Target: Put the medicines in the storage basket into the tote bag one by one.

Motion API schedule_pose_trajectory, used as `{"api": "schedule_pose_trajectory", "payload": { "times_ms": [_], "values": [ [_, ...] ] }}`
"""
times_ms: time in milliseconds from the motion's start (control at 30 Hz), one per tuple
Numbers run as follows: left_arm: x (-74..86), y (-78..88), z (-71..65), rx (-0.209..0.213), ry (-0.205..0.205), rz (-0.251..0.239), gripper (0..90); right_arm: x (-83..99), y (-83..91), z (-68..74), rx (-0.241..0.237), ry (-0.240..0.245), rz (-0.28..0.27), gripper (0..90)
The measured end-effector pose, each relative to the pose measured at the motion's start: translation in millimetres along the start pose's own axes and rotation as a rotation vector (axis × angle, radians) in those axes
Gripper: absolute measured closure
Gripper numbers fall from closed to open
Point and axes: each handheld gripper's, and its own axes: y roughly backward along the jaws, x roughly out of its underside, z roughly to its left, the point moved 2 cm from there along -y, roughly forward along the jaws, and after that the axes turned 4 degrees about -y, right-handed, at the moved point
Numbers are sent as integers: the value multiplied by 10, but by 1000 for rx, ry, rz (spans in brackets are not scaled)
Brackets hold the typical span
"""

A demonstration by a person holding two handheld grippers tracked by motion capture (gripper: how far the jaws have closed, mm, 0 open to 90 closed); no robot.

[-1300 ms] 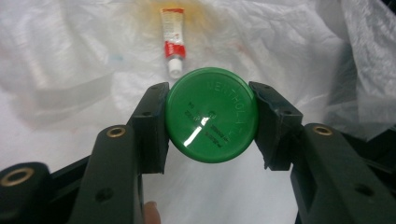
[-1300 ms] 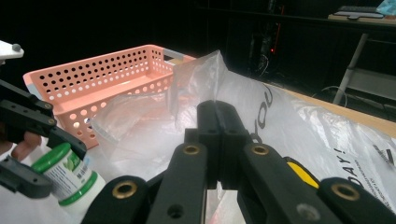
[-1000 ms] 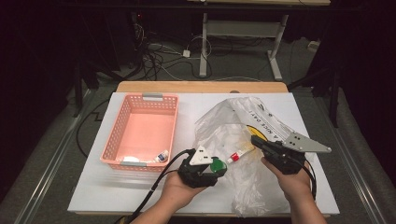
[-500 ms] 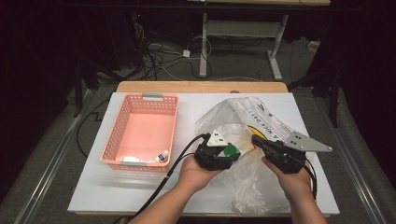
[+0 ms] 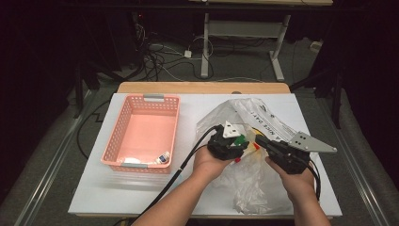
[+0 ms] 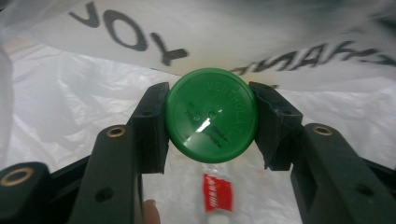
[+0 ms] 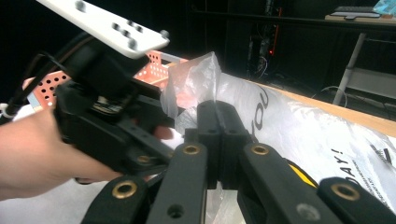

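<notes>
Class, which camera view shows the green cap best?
The left gripper view: the green cap faces the lens, clamped between the left gripper's jaws. The high view shows a small green patch; the right gripper view hides it.

Overhead light, table (image 5: 141,197) evenly bright, room behind nearly black. Glare spot on green cap (image 6: 211,122). Gripper views soft up close; plastic bag (image 6: 70,107) washed out, near-blown.

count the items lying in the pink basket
2 that I can make out: a small tube at the basket's near right corner, and a pale flat item along its near wall. More may be hidden behind that wall.
</notes>
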Motion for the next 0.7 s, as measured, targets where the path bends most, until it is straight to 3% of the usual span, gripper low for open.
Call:
{"api": "schedule_pose_trajectory", "payload": {
  "times_ms": [333, 700],
  "values": [
    [143, -283, 152, -36, 28, 60, 504, 18, -28, 2, -5, -10, 8, 900],
    [230, -417, 208, -22, 36, 101, 505, 28, -44, 17, -10, -9, 13, 900]
  ]
}}
